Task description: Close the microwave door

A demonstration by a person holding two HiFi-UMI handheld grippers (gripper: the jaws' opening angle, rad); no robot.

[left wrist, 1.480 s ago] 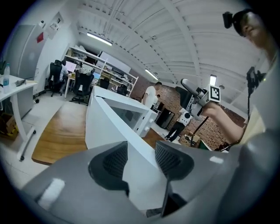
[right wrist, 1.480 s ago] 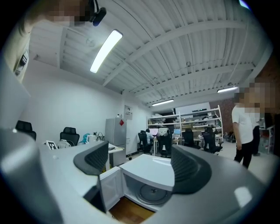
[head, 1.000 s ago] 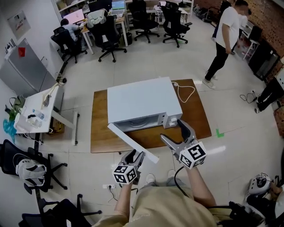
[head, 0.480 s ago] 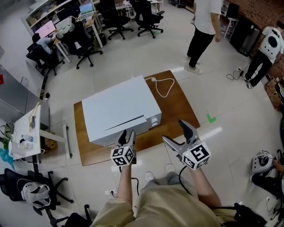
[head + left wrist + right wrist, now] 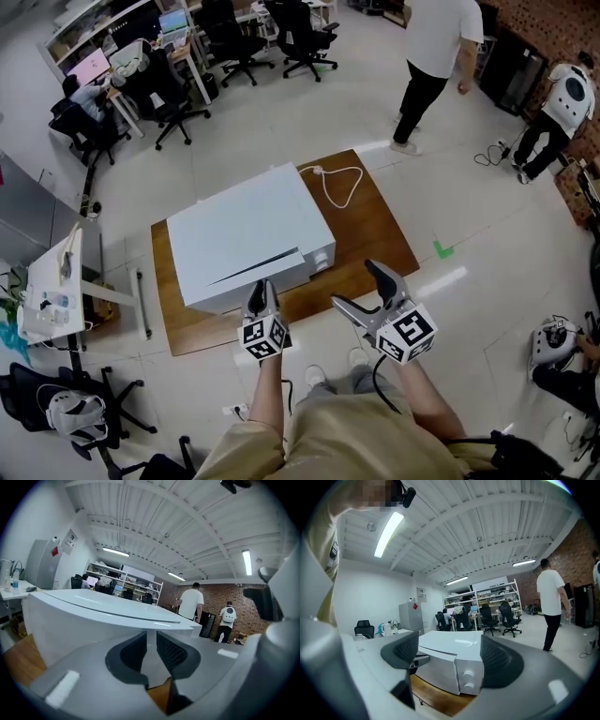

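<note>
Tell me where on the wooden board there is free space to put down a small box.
The widest bare patch is the wooden board right of the microwave, nearer than the cable loop. The strips left of and before the microwave are narrow, and the far right corner is crowded by that loop.

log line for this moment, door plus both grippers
microwave door: looks closed | left gripper: at door front, jaws closing, nothing between | right gripper: open, empty, apart from microwave
</note>
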